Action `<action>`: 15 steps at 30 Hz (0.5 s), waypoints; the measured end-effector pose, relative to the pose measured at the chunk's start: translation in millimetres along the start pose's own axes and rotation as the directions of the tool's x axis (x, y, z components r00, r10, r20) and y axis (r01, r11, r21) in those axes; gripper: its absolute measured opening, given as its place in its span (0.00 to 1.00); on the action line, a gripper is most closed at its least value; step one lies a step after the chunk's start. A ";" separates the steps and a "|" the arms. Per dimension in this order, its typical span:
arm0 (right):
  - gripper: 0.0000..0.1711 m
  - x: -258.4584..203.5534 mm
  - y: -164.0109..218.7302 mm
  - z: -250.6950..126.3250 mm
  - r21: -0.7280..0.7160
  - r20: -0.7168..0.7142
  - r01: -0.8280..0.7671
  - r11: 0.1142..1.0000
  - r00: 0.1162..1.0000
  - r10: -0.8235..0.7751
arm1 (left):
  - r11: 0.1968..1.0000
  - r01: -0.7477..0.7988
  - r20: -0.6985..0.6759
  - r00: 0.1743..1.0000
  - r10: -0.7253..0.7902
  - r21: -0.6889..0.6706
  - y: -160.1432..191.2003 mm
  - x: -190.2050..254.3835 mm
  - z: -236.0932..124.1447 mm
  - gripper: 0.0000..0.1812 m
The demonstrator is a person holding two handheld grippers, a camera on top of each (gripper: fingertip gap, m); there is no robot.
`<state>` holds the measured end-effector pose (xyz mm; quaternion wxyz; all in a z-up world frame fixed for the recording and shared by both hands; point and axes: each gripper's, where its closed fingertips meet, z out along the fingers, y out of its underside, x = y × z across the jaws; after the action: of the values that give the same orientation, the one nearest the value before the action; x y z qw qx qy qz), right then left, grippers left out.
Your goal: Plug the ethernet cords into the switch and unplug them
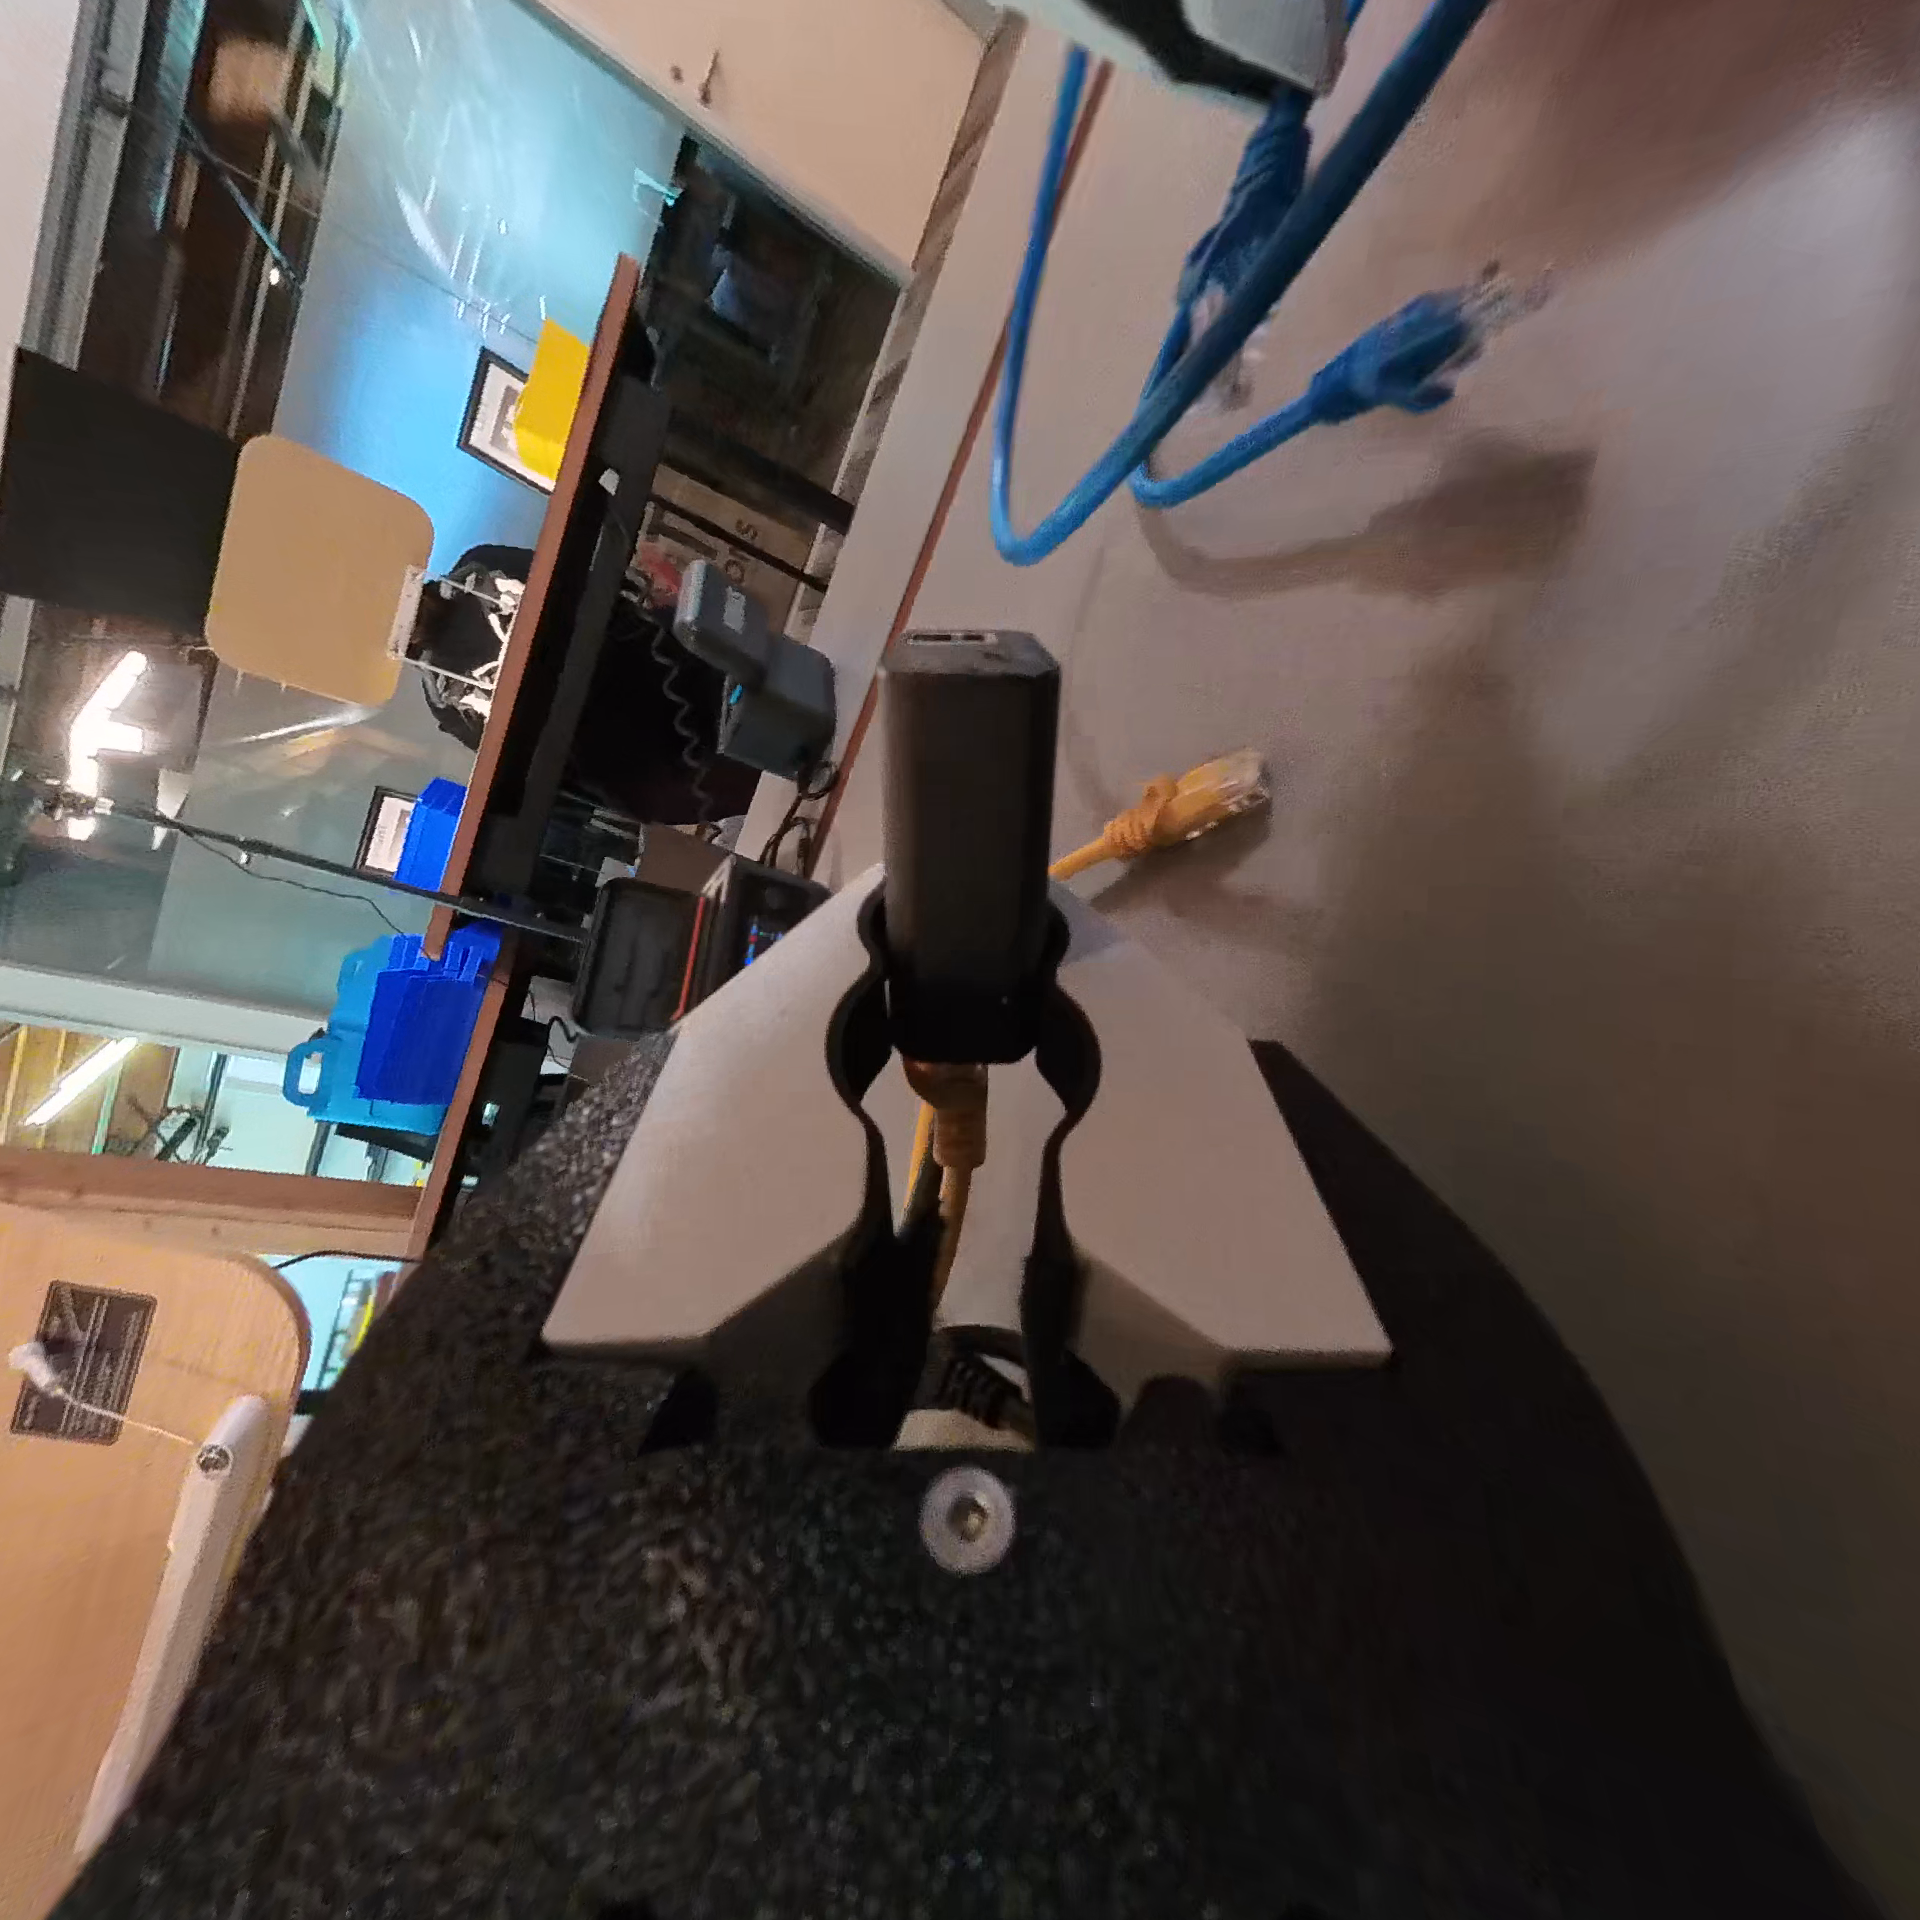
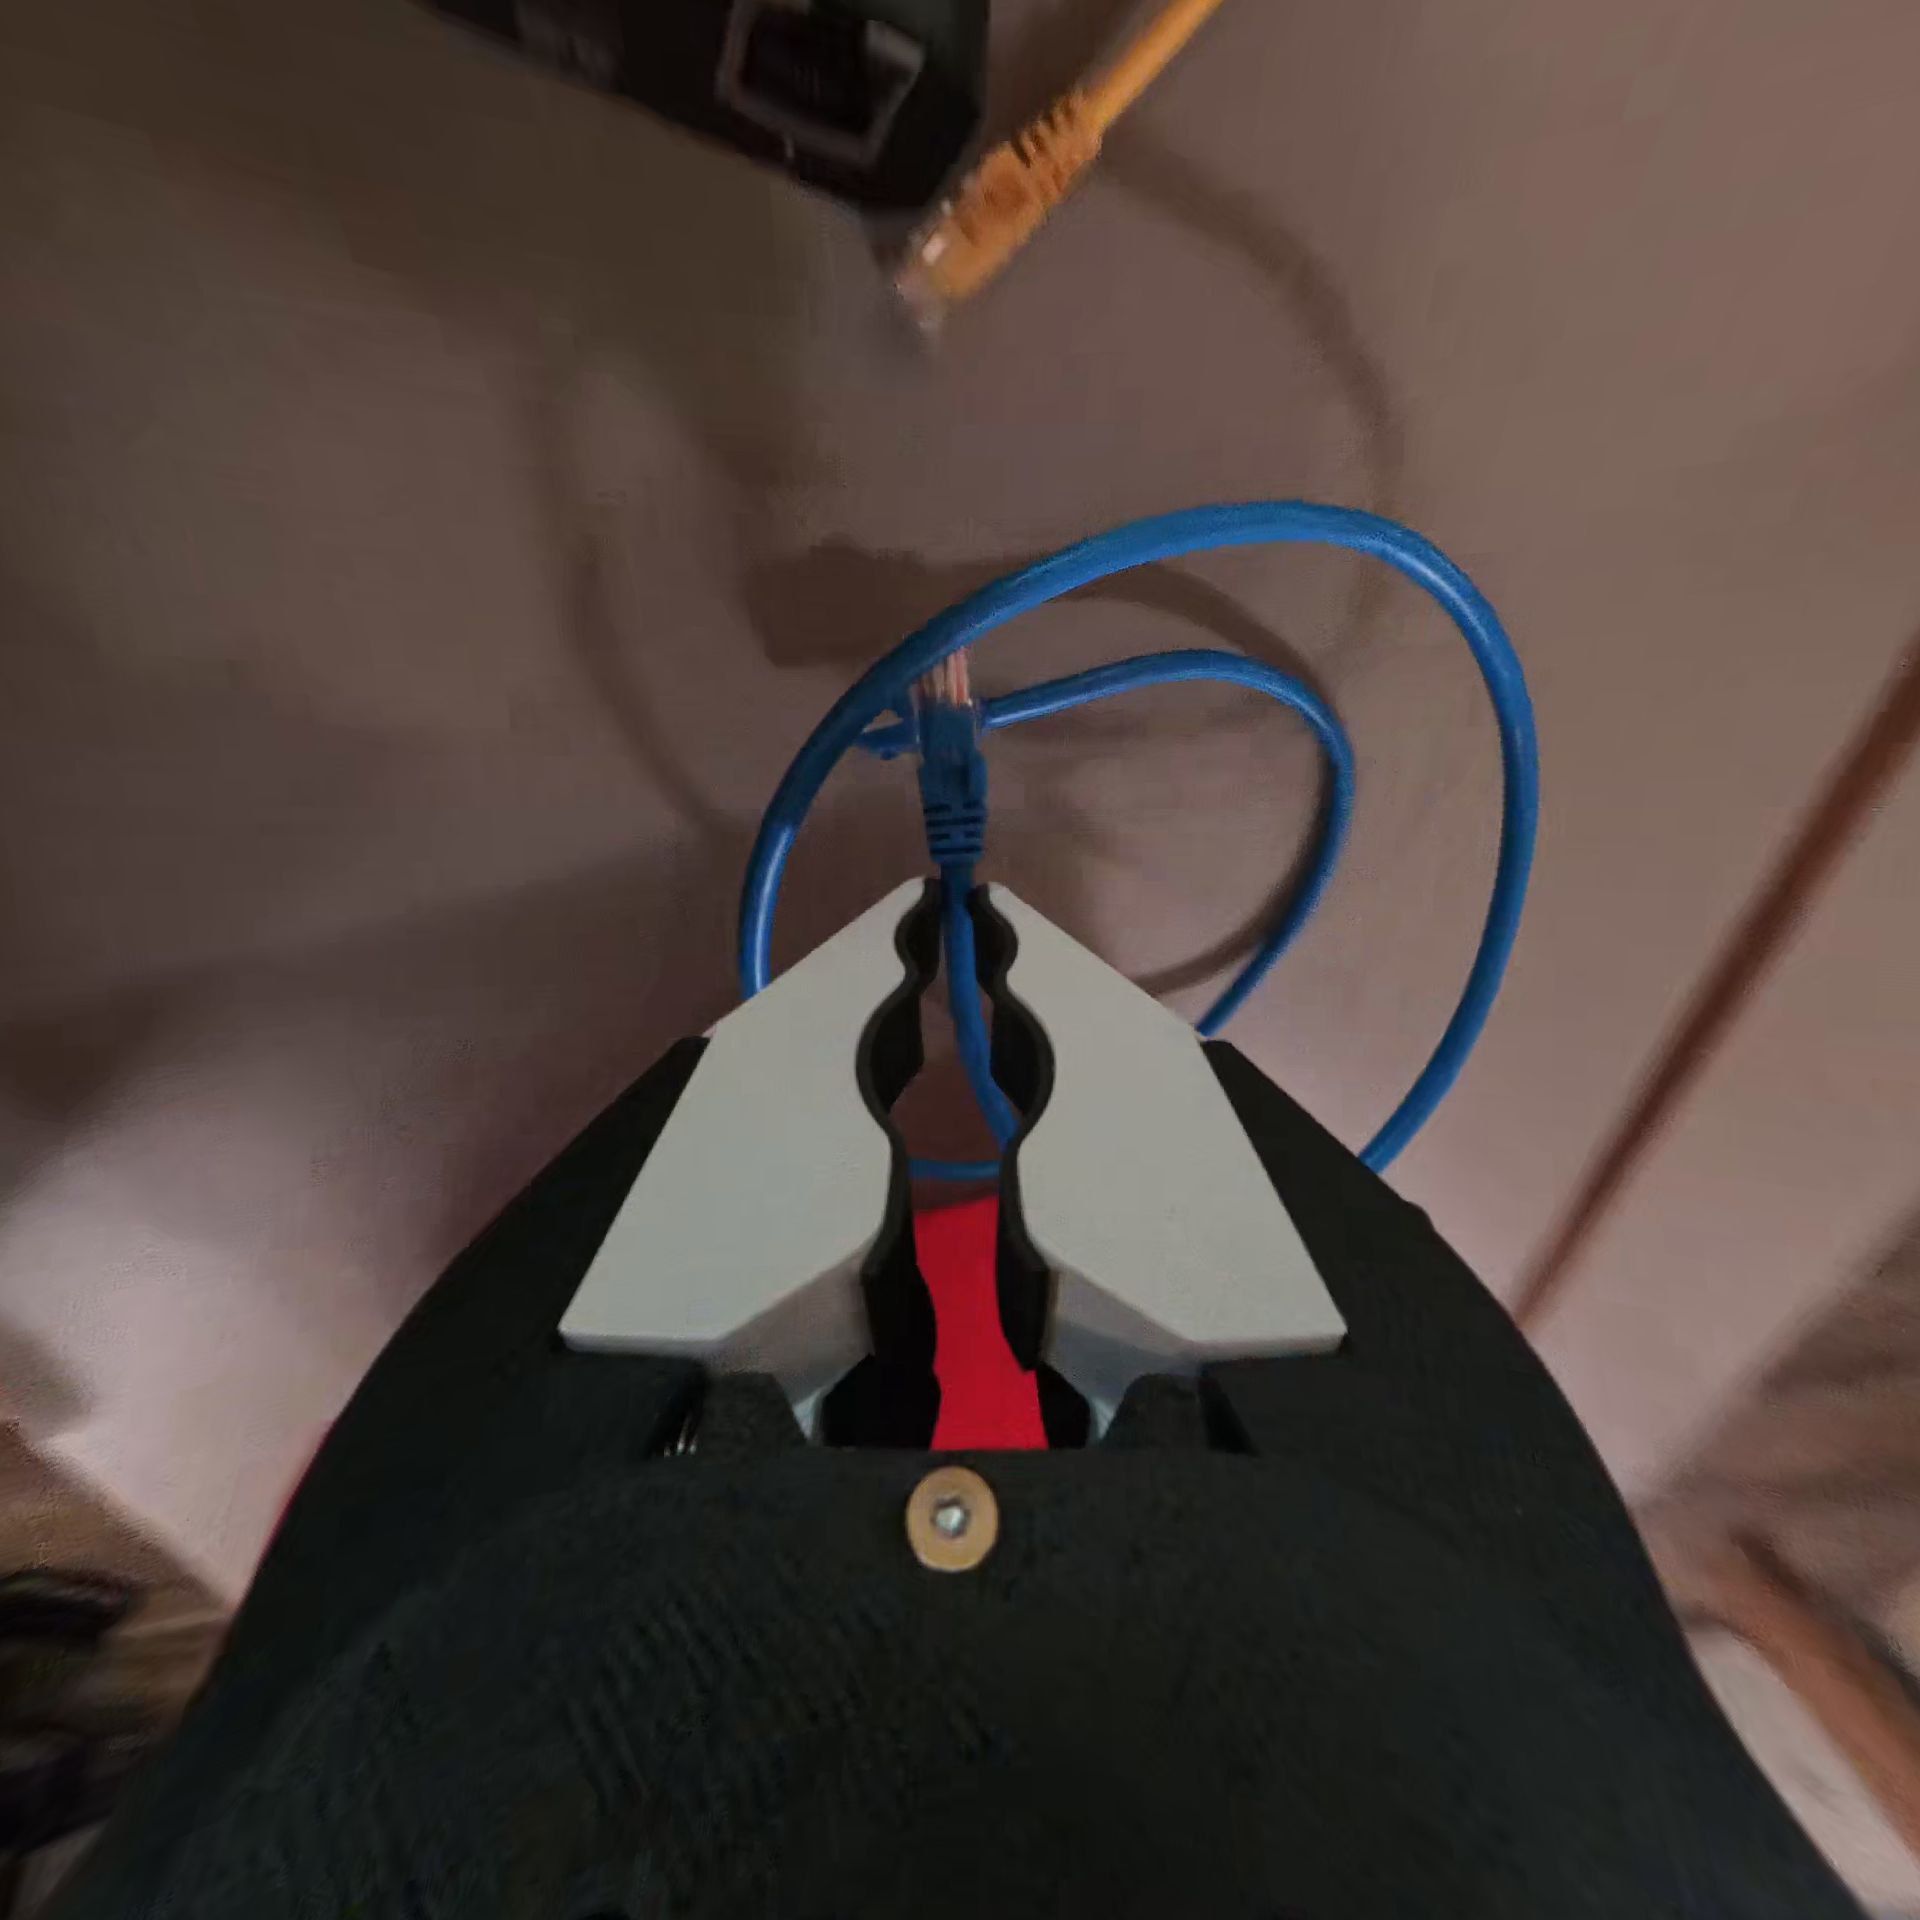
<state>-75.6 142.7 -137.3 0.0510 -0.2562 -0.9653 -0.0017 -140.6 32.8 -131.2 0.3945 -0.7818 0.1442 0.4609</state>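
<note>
My left gripper (image 1: 966, 925) is shut on a small black switch (image 1: 966, 800) that sticks out forward between its fingers. An orange cord (image 1: 951, 1153) runs into the switch's rear end. The orange cord's other plug (image 1: 1195, 805) lies on the table. My right gripper (image 2: 956, 894) is shut on a blue ethernet cord (image 2: 1496, 831) just behind its plug (image 2: 951, 769), which points forward. The cord loops round in front. The right wrist view shows the switch (image 2: 821, 83) with an open port at the top, and the orange plug (image 2: 997, 208) beside it. The right gripper (image 1: 1236, 42) shows at the top of the left wrist view.
The grey-brown table (image 1: 1558, 935) has a wooden edge (image 1: 914, 540). Blue cord loops (image 1: 1049, 488) and a loose blue plug (image 1: 1423, 343) hang near the right gripper. Beyond the edge stand a desk with blue bins (image 1: 416, 1018) and a wooden chair back (image 1: 135, 1455). Something red (image 2: 977, 1340) lies under the right gripper.
</note>
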 end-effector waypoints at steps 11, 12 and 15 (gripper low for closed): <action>0.02 -15.2 -14.9 -10.3 -0.057 -0.160 0.217 0.974 0.961 -0.224 | 0.997 0.069 0.010 0.998 -0.069 -0.027 -24.0 4.6 19.1 0.12; 0.02 -17.1 -16.2 -11.8 -0.057 -0.164 0.220 0.974 0.960 -0.227 | 0.998 0.050 -0.024 0.998 -0.051 -0.037 -23.6 11.3 21.6 0.12; 0.02 -18.2 -14.1 -15.0 -0.057 -0.170 0.186 0.981 0.966 -0.193 | 0.998 -0.045 -0.078 0.996 0.042 -0.034 -24.7 25.0 22.9 0.12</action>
<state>-65.4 121.0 -123.8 0.1297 -0.1628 -0.9769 -0.0489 -126.6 69.5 -146.1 0.3645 -0.8027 0.1681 0.4411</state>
